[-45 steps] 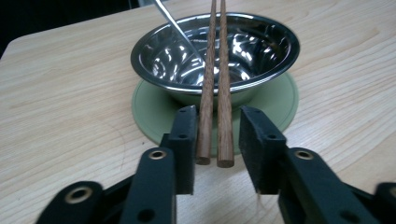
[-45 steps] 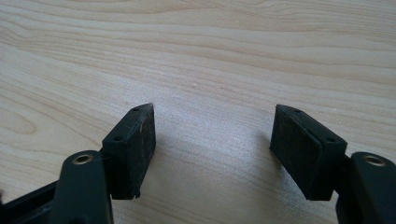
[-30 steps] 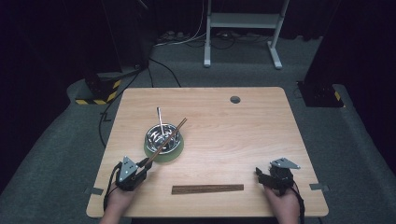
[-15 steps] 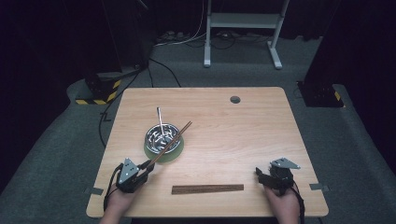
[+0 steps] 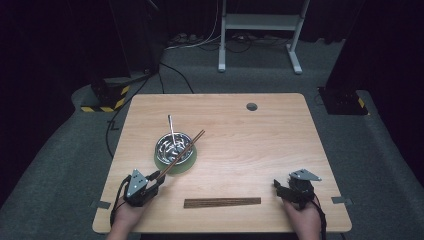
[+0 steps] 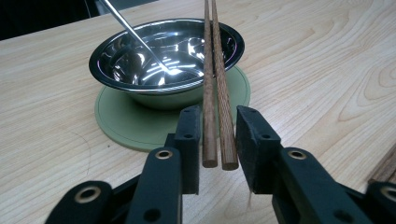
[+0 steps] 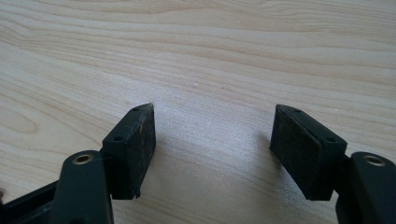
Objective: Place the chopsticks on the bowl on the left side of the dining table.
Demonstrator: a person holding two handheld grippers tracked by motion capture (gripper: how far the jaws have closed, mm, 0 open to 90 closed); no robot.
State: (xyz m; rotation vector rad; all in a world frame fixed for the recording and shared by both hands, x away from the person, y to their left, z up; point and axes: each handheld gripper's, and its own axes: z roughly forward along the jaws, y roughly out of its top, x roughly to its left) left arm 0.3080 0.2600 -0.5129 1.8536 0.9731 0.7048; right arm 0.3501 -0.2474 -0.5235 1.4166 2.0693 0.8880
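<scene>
Now the left claw [image 6: 213, 135] has just been opening around the chopsticks [image 6: 215, 84], whose far ends rest on the steel bowl [image 6: 168, 58]; release slowly, withdraw straight. Right claw [image 7: 212, 149] stands open, empty.

A flat dark strip of wood [image 5: 222, 202] lies along the near edge of the pale wooden table [image 5: 280, 145], which has a small round hole [image 5: 251, 106] near its far edge. Beyond the table – grey carpet [image 5: 380, 150], a white metal stand [image 5: 260, 30], black cables [image 5: 165, 75], and a black block with yellow-black hazard stripes [image 5: 105, 95].
</scene>
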